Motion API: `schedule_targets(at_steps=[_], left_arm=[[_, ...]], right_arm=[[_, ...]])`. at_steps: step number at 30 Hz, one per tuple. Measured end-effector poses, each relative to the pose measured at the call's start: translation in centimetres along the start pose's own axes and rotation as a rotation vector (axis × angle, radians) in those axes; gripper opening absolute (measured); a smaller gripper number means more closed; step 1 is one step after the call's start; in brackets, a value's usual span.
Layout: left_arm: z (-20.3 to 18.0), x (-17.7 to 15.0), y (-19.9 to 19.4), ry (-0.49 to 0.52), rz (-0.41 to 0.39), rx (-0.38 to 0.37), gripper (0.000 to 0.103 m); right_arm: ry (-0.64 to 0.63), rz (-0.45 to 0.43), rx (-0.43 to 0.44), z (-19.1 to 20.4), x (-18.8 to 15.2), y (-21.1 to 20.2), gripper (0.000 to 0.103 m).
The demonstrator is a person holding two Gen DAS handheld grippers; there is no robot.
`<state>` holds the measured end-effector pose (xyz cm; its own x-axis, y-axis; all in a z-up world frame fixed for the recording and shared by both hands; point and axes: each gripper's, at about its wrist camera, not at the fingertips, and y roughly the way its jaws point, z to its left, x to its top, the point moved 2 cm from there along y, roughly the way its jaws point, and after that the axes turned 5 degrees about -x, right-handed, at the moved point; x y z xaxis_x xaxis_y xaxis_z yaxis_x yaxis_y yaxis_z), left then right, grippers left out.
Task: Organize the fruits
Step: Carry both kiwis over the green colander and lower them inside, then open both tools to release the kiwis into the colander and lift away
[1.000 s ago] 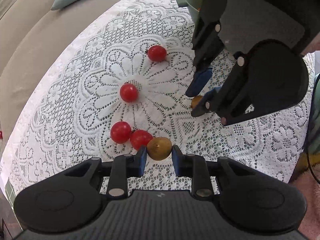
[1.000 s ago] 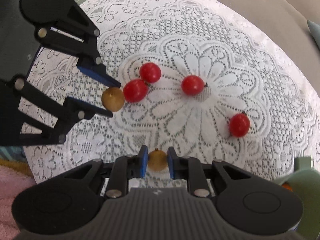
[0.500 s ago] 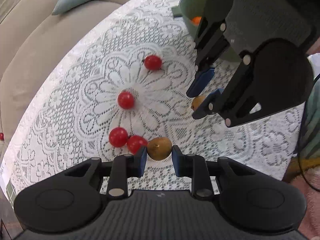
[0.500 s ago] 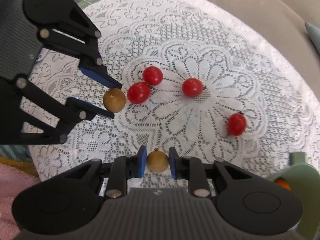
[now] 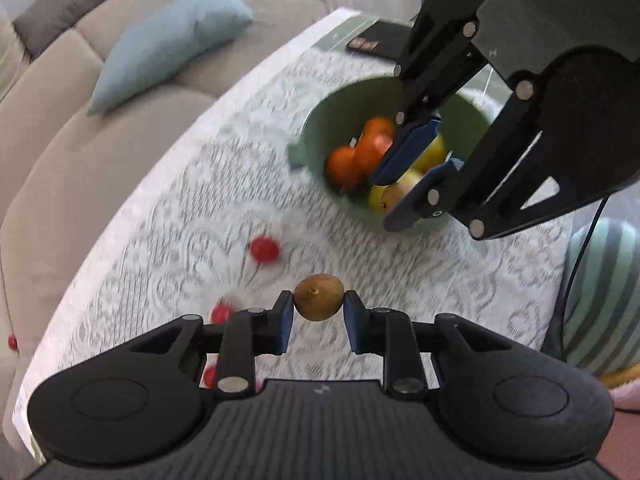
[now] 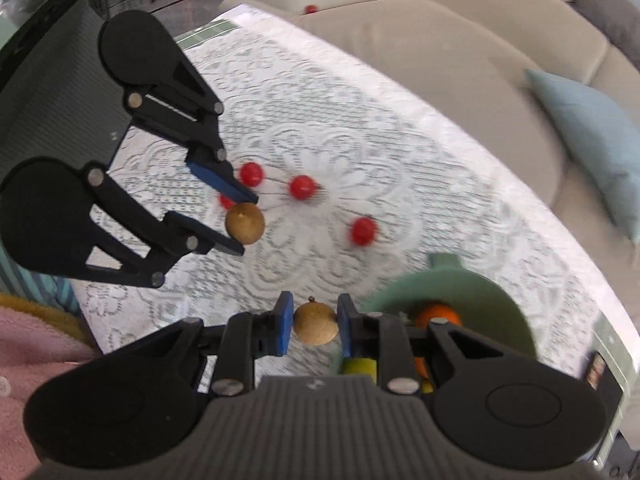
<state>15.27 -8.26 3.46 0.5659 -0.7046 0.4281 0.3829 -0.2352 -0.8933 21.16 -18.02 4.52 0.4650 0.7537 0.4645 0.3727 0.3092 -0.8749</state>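
My left gripper [image 5: 318, 305] is shut on a small round brown fruit [image 5: 319, 298], held in the air above the lace tablecloth. My right gripper [image 6: 314, 322] is shut on a second brown fruit [image 6: 315, 330], beside the green bowl [image 6: 484, 292]. In the left wrist view the right gripper [image 5: 416, 172] hangs over the green bowl [image 5: 320, 128], which holds oranges [image 5: 352, 162] and yellow fruit. The right wrist view shows the left gripper [image 6: 240, 224] off to the left. Red cherry tomatoes [image 6: 302, 187] lie scattered on the cloth [image 5: 264, 249].
A beige sofa [image 5: 80, 168] with a light blue cushion [image 5: 168, 36] curves round the table. One red tomato [image 6: 310, 9] lies on the sofa. A dark flat object [image 5: 372, 42] sits near the table's far edge. A striped cushion [image 5: 604, 292] is at the right.
Both grippers have risen and swung towards the green bowl, each still holding its brown fruit. The tomatoes have dropped back and the bowl has come into view.
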Motion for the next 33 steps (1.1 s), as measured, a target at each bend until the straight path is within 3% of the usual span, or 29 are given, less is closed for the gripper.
schedule_targets(at_steps=[9,15,33], left_arm=[[-2.7,5.3,0.8,0.039,-0.068,-0.085,0.030],[-4.1,7.8,3.4,0.062,-0.051,-0.131,0.030],[-2.8,8.4,10.0,-0.004,0.042,-0.191,0.030]], right_arm=[[0.080,0.077,-0.062,-4.0,-4.0,-0.2,0.020],[0.132,0.111,-0.057,-6.1,-6.4,0.5,0.020],[0.136,0.160,-0.023,-7.3,-7.8,4.9,0.020]])
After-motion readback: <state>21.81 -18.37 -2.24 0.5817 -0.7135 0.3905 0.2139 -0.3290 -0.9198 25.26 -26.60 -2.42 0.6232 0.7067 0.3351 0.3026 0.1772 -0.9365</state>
